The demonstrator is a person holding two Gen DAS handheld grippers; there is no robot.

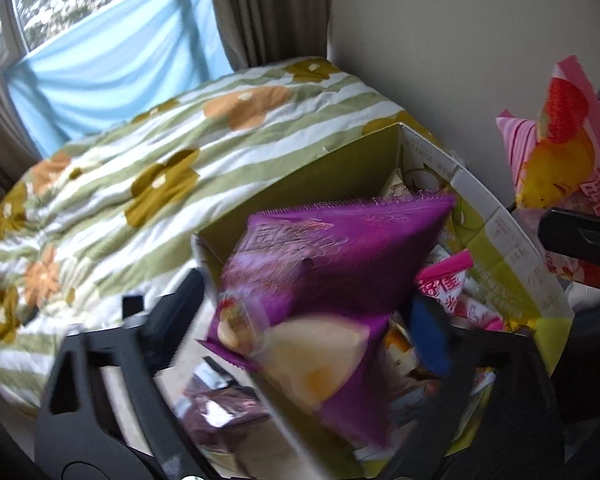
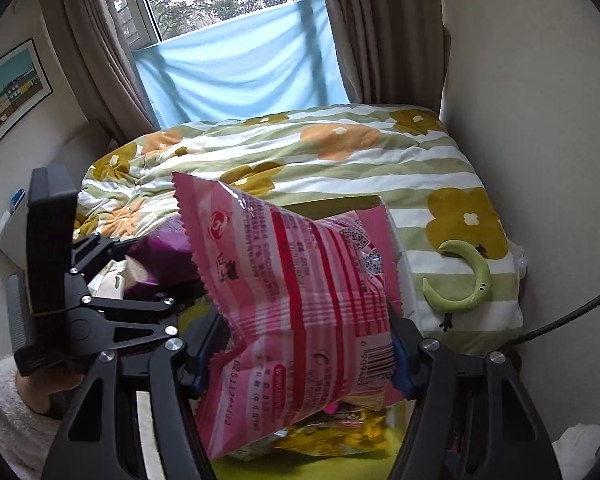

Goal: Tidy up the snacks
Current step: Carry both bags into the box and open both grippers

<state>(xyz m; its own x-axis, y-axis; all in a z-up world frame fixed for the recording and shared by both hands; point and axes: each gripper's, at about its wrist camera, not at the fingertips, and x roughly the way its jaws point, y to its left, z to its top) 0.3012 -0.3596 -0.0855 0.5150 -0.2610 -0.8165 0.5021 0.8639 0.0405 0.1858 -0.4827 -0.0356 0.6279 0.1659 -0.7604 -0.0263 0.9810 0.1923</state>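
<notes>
The pink striped crinkly plastic snack bag point(image 2: 295, 312) is clamped between the right gripper point(image 2: 300, 364), its blue-padded fingers point(image 2: 402, 368) pressing both sides of the bag's lower half. Below that claw sits the open yellow-green cardboard box point(image 1: 512, 256), which stands on the bed against the wall. The glossy purple snack bag point(image 1: 320, 264) lies tilted over the box's near corner, between the spread fingers of the left gripper point(image 1: 308, 328), whose jaws stand wide and, as far as the blur allows, do not press the bag. Beyond both claws spreads a green-and-white striped quilt with orange flowers point(image 2: 340, 152); right of the right claw rests a green crescent-shaped plush toy point(image 2: 464, 280).
</notes>
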